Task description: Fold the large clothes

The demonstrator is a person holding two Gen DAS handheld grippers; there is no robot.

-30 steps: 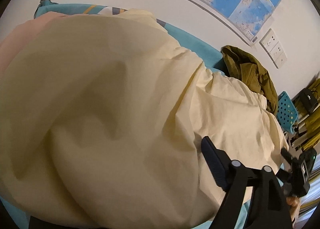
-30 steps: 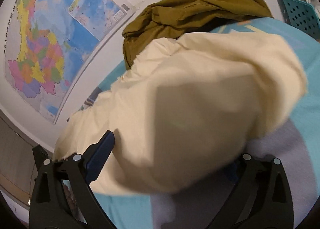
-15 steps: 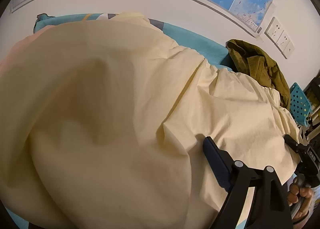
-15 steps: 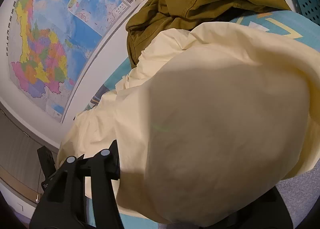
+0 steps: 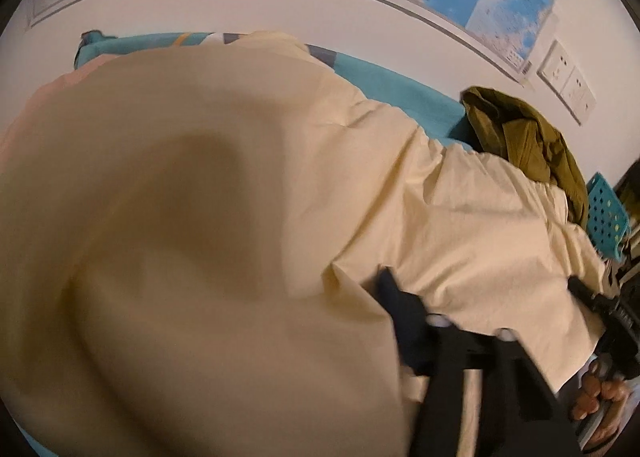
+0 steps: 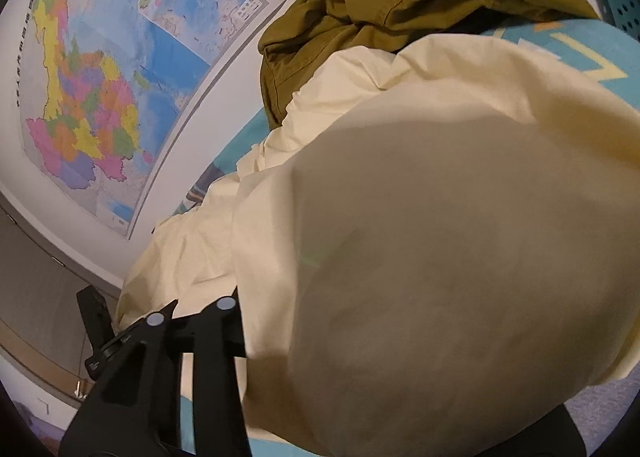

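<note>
Cream garment draped over left hand-held gripper

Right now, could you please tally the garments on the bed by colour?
Cream garment: 1
Olive-green garment: 1
Pink garment: 1, only an edge shows
Total: 3

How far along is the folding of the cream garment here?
Done: nothing looks neatly folded yet. In hand: the cream garment is raised, billowing over both cameras and hiding most of each gripper's fingers, so neither grip can be confirmed. Its far part lies rumpled on the teal bed. Left: laying it flat, making the folds, and the olive garment still heaped by the wall.
</note>
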